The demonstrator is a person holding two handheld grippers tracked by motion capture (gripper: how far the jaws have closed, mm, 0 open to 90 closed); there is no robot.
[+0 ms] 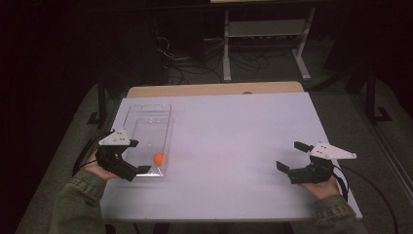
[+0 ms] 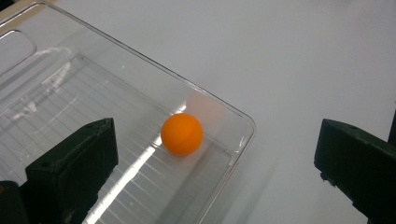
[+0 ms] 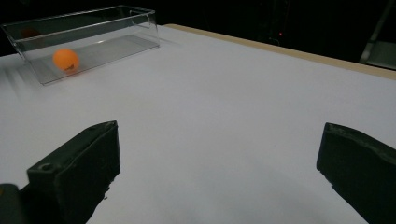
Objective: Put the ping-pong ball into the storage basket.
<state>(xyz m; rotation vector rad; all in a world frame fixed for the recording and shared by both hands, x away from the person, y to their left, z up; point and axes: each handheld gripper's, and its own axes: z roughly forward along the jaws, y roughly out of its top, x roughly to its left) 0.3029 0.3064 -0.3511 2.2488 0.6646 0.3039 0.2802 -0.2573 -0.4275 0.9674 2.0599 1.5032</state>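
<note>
An orange ball (image 1: 159,158) rests inside a clear plastic box (image 1: 141,122) at the left of the white table, near the box's front right corner. In the left gripper view the ball (image 2: 182,134) lies close to the box's corner wall (image 2: 243,122). My left gripper (image 1: 136,156) hangs open over the near end of the box, with nothing between its jaws. My right gripper (image 1: 292,156) stands open at the right of the table, empty. In the right gripper view the ball (image 3: 65,59) and the box (image 3: 116,21) sit far off at the upper left.
The white table top (image 1: 234,141) spreads wide between the two grippers, with a wooden strip (image 1: 214,89) at its far edge. Behind the table stand a white rack (image 1: 265,29) and loose cables (image 1: 190,63) on the dark floor.
</note>
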